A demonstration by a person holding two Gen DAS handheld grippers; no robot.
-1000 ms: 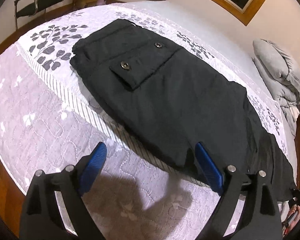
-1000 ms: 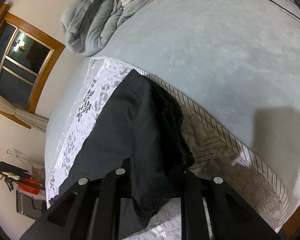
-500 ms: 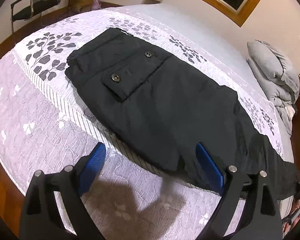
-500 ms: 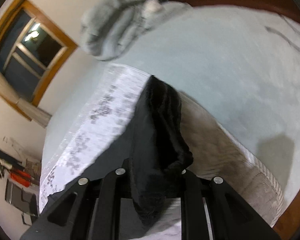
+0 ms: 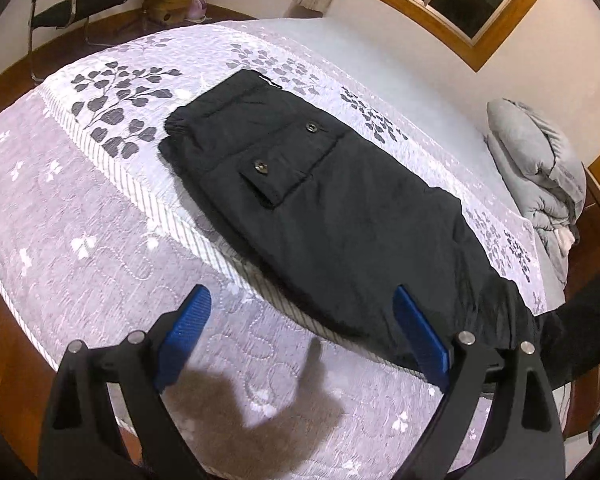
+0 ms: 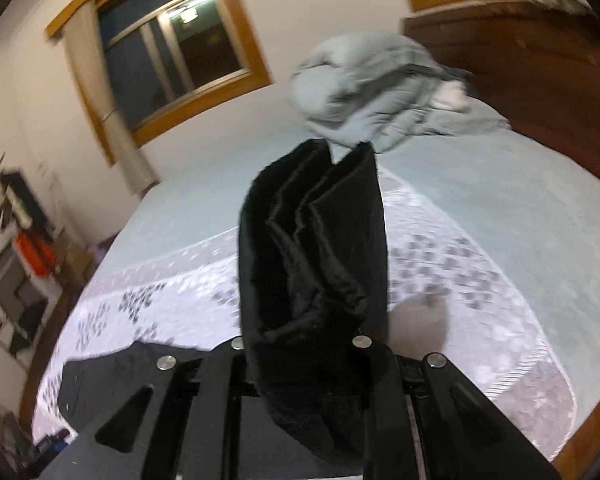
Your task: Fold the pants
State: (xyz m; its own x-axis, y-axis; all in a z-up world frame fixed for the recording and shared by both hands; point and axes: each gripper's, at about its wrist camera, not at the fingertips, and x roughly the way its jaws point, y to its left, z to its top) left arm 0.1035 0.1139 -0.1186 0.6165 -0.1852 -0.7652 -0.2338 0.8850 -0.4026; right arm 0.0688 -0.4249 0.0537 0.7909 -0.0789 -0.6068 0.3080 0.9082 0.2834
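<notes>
Black pants point(image 5: 324, 216) lie along the patterned bedspread point(image 5: 112, 104), waistband at the far left, a buttoned flap pocket facing up. My left gripper point(image 5: 300, 340) hovers open above the near edge of the pants, blue pads point(image 5: 184, 332) wide apart with nothing between them. In the right wrist view my right gripper point(image 6: 300, 344) is shut on the leg end of the pants point(image 6: 312, 248), which stands up bunched in front of the camera, lifted off the bed. The rest of the pants point(image 6: 112, 376) shows at lower left.
A grey folded duvet point(image 5: 540, 168) sits at the head of the bed point(image 6: 480, 200), by the wooden headboard point(image 6: 540, 72). A chair point(image 5: 80, 4) and clutter stand at the far left. Wooden floor runs along the bed's near edge. A person's dark sleeve point(image 5: 580, 320) is at the right.
My right gripper has risen and rolled, lifting the leg end of the pants off the bed. My left gripper drew back slightly, still open.
</notes>
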